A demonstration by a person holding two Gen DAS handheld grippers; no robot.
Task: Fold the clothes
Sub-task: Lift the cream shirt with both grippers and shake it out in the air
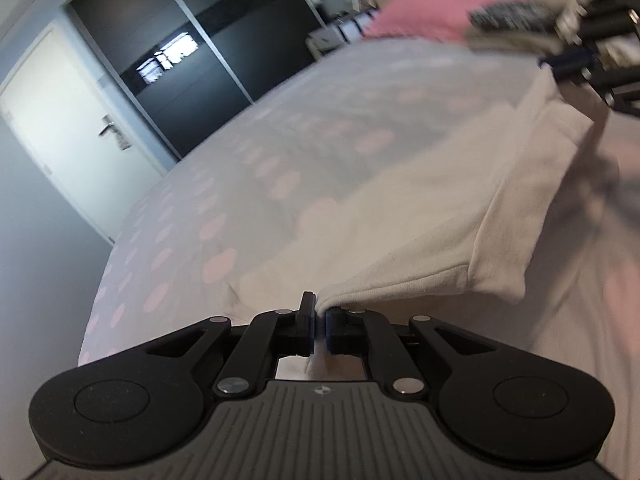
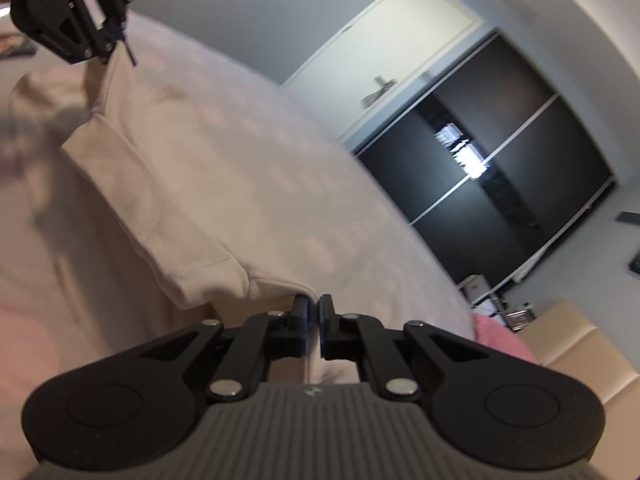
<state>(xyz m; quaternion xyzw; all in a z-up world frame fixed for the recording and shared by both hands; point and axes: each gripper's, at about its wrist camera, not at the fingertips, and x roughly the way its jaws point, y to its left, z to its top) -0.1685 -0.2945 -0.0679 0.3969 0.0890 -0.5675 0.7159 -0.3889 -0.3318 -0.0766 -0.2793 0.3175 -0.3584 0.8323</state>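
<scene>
A cream garment [image 1: 420, 216] hangs stretched between both grippers above the bed. In the left wrist view my left gripper [image 1: 319, 312] is shut on one corner of the cloth, which bunches between the pads. My right gripper [image 1: 560, 62] shows at the top right, pinching the far corner. In the right wrist view my right gripper [image 2: 314, 308] is shut on the garment [image 2: 160, 184] at its near corner, and my left gripper [image 2: 114, 46] holds the other end at the top left. The lifted edge is doubled over and sags between them.
The bed cover [image 1: 240, 184] is pale with pink dots. A pink pillow [image 1: 424, 12] lies by a beige headboard [image 2: 580, 344]. A white door [image 1: 72, 128] and a dark sliding wardrobe [image 2: 500, 184] stand beyond the bed.
</scene>
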